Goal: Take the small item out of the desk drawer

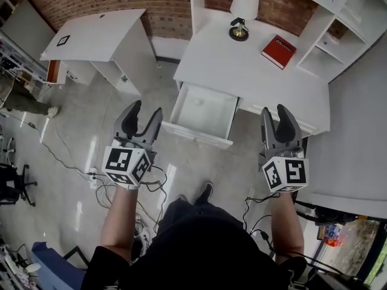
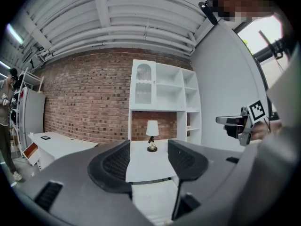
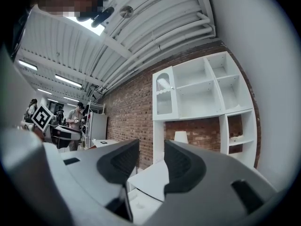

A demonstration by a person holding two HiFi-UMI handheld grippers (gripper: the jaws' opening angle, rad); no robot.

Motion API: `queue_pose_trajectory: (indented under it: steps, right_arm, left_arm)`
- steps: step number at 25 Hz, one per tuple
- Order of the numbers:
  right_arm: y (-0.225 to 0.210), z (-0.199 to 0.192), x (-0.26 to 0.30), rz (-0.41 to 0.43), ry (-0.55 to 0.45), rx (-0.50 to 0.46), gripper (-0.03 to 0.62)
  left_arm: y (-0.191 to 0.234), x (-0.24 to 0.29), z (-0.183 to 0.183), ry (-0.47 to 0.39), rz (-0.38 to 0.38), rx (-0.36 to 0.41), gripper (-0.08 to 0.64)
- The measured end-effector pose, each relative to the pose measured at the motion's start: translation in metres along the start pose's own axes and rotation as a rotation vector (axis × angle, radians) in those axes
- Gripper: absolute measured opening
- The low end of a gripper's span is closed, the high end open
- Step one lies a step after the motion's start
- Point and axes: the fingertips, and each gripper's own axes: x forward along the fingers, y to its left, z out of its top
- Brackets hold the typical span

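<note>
The jaws of the left gripper stand apart with nothing between them. Its own view looks straight through the gap at the bench top beyond the drawer. The jaws of the right gripper are also parted and empty, and their gap frames a corner of the bench and a white edge below it.

Both grippers are held upright and level, short of the drawer. The left one is just off the drawer's left front corner and the right one is off to its right side. Neither touches the drawer. This looks like a ready stance: jaws wide so that either can close on something small, and tools kept back so the view down into the drawer is clear.

The drawer stands pulled out from the bench toward the person, so the opening step seems done and the reach inside is not yet made. The small item should lie in the drawer. From the head view the inside looks white and bare, and whatever lies there is too small or too pale to make out.

Behind the drawer, on the bench top, stand a lamp and, to its right, a red book. Both are well clear of the reach. The person's shoe is planted just in front of the drawer.
</note>
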Motion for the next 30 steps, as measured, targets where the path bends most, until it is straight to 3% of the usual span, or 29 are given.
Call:
queue_pose_trajectory:
  steps: [7, 13, 19, 24, 30]
  right_arm:
    - [-0.008, -0.002, 0.016, -0.003, 0.008, 0.007, 0.164]
    - [-0.018, -0.004, 0.033, -0.042, 0.019, 0.007, 0.161]
    - [-0.038, -0.016, 0.065, -0.101, 0.042, -0.001, 0.155]
    - [-0.047, -0.033, 0.097, -0.160, 0.100, 0.006, 0.153]
    - [-0.052, -0.050, 0.140, -0.210, 0.154, 0.012, 0.149]
  left_arm:
    - [0.010, 0.015, 0.001, 0.006, 0.006, 0.000, 0.233]
    - [0.020, 0.054, -0.016, 0.047, -0.049, 0.028, 0.233]
    - [0.029, 0.113, -0.064, 0.106, -0.164, 0.089, 0.232]
    - [0.048, 0.159, -0.114, 0.198, -0.241, 0.102, 0.233]
    - [0.058, 0.209, -0.180, 0.325, -0.351, 0.170, 0.232]
